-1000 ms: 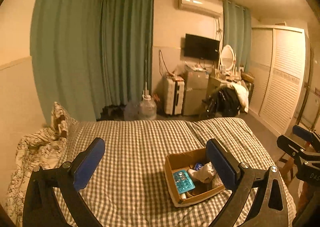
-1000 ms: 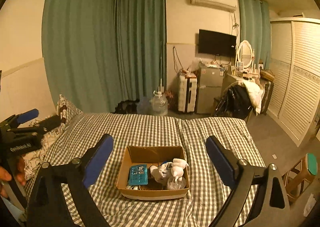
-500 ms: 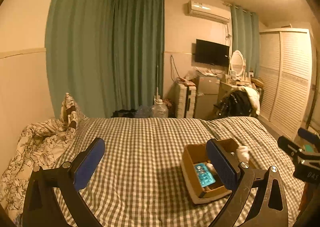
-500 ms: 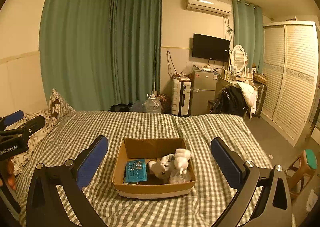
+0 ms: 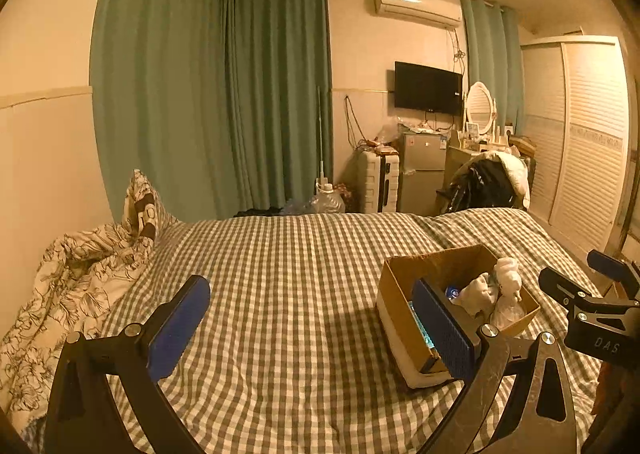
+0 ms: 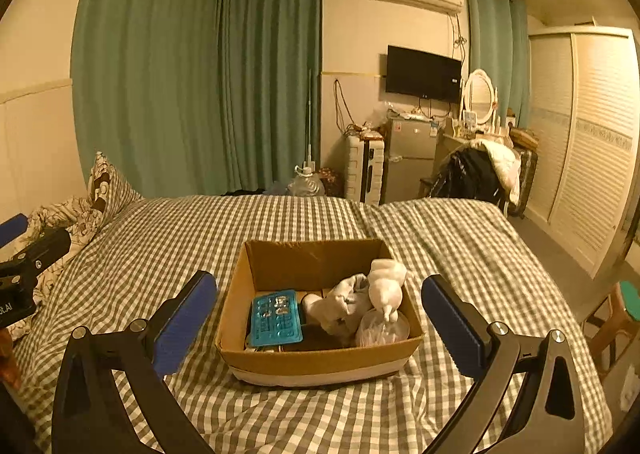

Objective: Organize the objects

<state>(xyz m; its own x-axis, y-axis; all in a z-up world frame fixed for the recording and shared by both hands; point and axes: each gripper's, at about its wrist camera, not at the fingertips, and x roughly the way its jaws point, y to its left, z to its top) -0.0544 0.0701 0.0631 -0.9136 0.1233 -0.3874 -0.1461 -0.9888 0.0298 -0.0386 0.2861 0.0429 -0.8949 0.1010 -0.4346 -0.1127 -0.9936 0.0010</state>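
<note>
On the checked bed (image 6: 160, 238), one cardboard box (image 6: 320, 358), one teal blister pack (image 6: 275, 319)

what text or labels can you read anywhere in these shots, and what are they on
"DAS": white letters on the black body of the right gripper, cut off at the frame edge.
"t.AI": white letters on the body of the left gripper, start cut off.
Marks on the teal blister pack and fridge stickers: too small to read.

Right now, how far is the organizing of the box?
Nothing looks done: the teal blister pack, white cloth bundle and clear plastic bag all lie in the brown cardboard box. Both tools, left and right, are open and empty. Everything remains.
</note>
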